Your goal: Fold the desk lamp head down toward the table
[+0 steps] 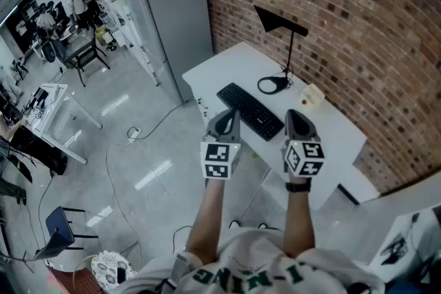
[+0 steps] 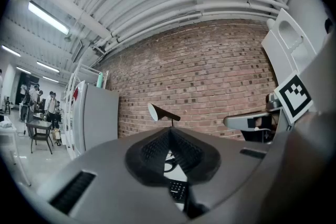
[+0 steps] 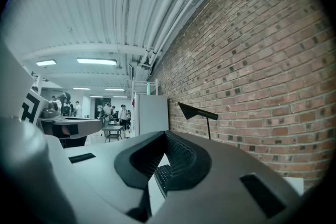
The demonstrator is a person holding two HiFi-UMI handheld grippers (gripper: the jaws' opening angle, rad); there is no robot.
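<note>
We hold the left gripper (image 1: 226,115) and the right gripper (image 1: 296,117) side by side in front of the desk (image 1: 331,131). Both pairs of jaws are together, with nothing between them. The lamp (image 1: 277,20) stands at the desk's back by the brick wall (image 1: 344,3), behind the keyboard (image 1: 251,110), well apart from both grippers, its head raised.

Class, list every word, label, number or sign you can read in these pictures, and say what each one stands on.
"ING": green letters on the person's white shirt; the rest is creased and unreadable.
Cube markers on the left gripper and right gripper: black-and-white square patterns, no letters.
Keys of the black keyboard on the white table: print too small to read.
</note>
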